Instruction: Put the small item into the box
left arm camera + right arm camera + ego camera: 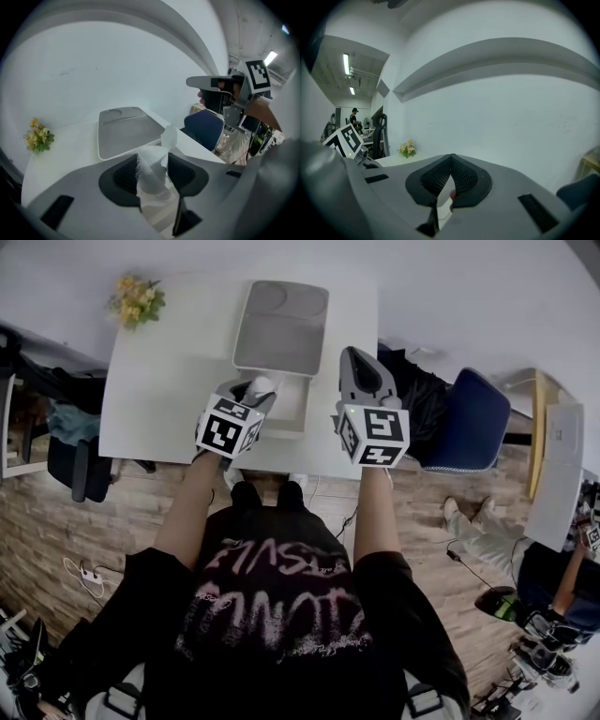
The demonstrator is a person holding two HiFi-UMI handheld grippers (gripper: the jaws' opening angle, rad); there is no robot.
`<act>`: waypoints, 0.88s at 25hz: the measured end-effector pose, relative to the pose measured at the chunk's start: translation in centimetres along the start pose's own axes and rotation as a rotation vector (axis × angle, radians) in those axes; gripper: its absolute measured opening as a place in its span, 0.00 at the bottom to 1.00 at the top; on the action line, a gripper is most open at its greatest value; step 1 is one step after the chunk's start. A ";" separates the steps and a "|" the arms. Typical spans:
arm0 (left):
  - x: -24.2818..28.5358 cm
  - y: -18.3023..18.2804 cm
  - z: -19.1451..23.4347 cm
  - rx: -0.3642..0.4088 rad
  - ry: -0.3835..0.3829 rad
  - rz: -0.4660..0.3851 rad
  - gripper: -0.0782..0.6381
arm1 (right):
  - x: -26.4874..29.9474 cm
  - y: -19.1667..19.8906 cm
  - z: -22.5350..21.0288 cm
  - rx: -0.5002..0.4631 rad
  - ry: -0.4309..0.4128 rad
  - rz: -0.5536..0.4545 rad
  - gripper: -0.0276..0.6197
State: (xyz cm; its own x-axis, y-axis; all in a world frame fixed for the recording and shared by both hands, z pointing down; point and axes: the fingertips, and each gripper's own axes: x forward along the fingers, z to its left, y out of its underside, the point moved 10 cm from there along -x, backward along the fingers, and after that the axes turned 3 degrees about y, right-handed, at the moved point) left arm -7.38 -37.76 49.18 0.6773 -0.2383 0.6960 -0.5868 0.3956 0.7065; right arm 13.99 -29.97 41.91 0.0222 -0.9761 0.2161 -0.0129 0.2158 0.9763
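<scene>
The small item (152, 176) is a white, gauzy, crumpled packet. It sticks up between the pads of my left gripper (152, 161), which is shut on it. In the head view that gripper (258, 390) hangs over the near part of the white box (298, 407), whose grey lid (281, 329) lies open behind it. The same lid (124, 132) shows flat on the table in the left gripper view. My right gripper (354, 360) hovers just right of the box, over the table's right edge. Its pads (451, 161) meet at the tips and hold nothing.
The white table (159, 381) carries a small bunch of yellow flowers (137, 298) at its far left corner. A blue chair (473, 423) stands to the right of the table, and another desk (553, 474) is further right. A dark chair (80, 465) stands at the left.
</scene>
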 end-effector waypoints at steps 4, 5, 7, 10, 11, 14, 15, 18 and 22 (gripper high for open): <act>1.2 0.5 -0.2 0.061 -0.001 0.074 0.36 | -0.2 0.7 -0.2 -0.001 -0.001 0.016 0.06; 1.5 0.6 -0.3 0.078 0.002 0.090 0.36 | -0.3 0.9 -0.3 0.000 0.001 0.021 0.06; 2.2 0.8 -0.6 0.111 0.010 0.118 0.36 | -0.4 1.4 -0.6 0.005 0.005 0.032 0.06; 3.0 1.1 -1.0 0.156 0.011 0.165 0.36 | -0.4 1.9 -0.9 0.008 0.008 0.044 0.06; 3.1 1.2 -1.2 0.171 0.009 0.181 0.36 | -0.4 2.0 -0.9 0.009 0.007 0.045 0.06; 3.7 1.6 -1.5 0.236 -0.003 0.227 0.36 | -0.4 2.4 -1.0 0.010 0.003 0.049 0.06; 3.9 1.7 -1.6 0.259 -0.004 0.244 0.36 | -0.4 2.4 -1.0 0.009 0.002 0.052 0.06; 4.5 1.9 -1.8 0.308 0.006 0.285 0.36 | -0.6 2.7 -1.1 0.003 0.009 0.061 0.06; 5.1 2.3 -2.1 0.337 0.020 0.312 0.36 | -1.0 2.9 -1.5 0.007 0.024 0.067 0.06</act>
State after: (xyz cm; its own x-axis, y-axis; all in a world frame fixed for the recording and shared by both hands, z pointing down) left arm -4.32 -36.25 54.11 0.4515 -0.1354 0.8819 -0.8735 0.1346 0.4679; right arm 15.45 -28.34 44.58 0.0454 -0.9586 0.2812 -0.0219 0.2804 0.9596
